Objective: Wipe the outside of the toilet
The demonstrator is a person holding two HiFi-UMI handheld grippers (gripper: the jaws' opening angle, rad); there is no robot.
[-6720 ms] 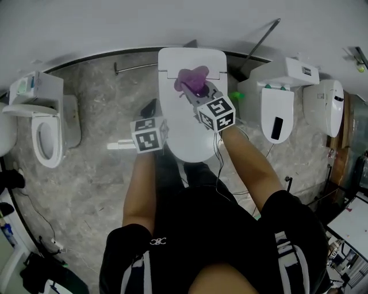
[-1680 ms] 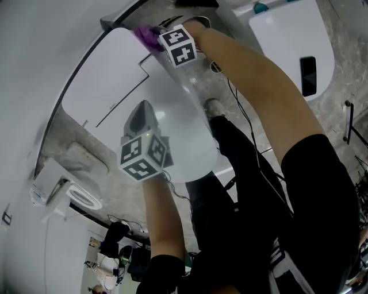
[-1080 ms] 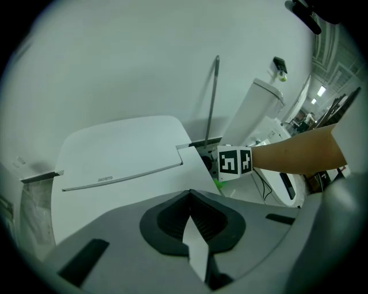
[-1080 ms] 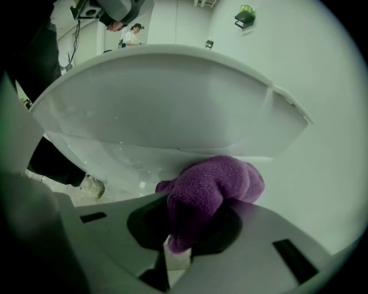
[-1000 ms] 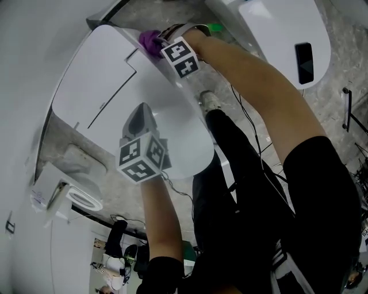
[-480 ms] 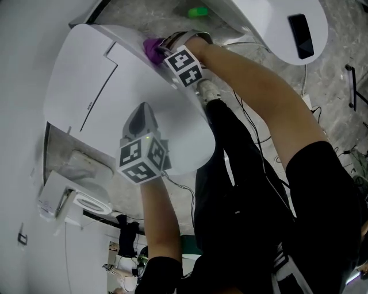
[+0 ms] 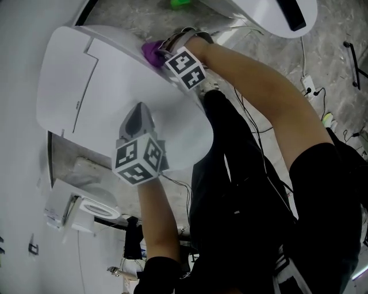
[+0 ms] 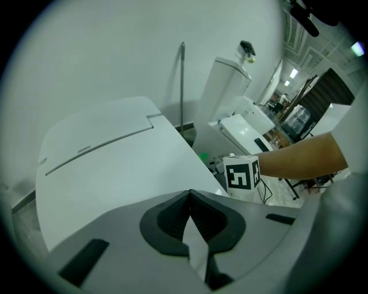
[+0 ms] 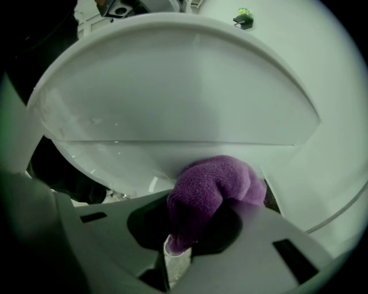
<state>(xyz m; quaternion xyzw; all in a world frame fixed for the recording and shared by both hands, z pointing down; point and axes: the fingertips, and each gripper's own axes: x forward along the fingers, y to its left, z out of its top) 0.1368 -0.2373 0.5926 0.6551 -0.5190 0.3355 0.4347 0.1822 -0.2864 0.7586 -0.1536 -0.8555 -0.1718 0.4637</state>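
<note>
The toilet point(image 7: 115, 80) is white, and its lid is down. The purple cloth point(image 9: 210, 186) is bunched at the toilet's right side, just under the edge of the lid, and it is pressed against the white outer wall there. The right gripper point(image 9: 190, 218) has its jaws closed on this cloth. A fold of the cloth hangs down between the jaws, and the rest bulges out ahead of them onto the toilet. In the head view the same gripper's marker cube point(image 7: 185, 68) sits just beside the toilet's right edge, with the cloth showing past it towards the rear of the toilet.

The left gripper point(image 8: 190, 195) is over the front part of the toilet's lid, well apart from the cloth. Its jaws are drawn together with the tips meeting, and nothing is held between them. It points along the lid towards the rear of the toilet. I cannot tell whether it touches the lid.

A thin rod point(image 8: 183, 80) stands upright against the wall behind the toilet. To the toilet's right, a second white toilet point(image 7: 253, 11) stands on the grey marbled floor point(image 7: 132, 14). A small green thing point(image 7: 180, 3) lies on the floor between the two toilets. A third toilet point(image 7: 95, 207) stands to the left of the first. The person's right forearm point(image 7: 253, 86) reaches across to the toilet's right side.
</note>
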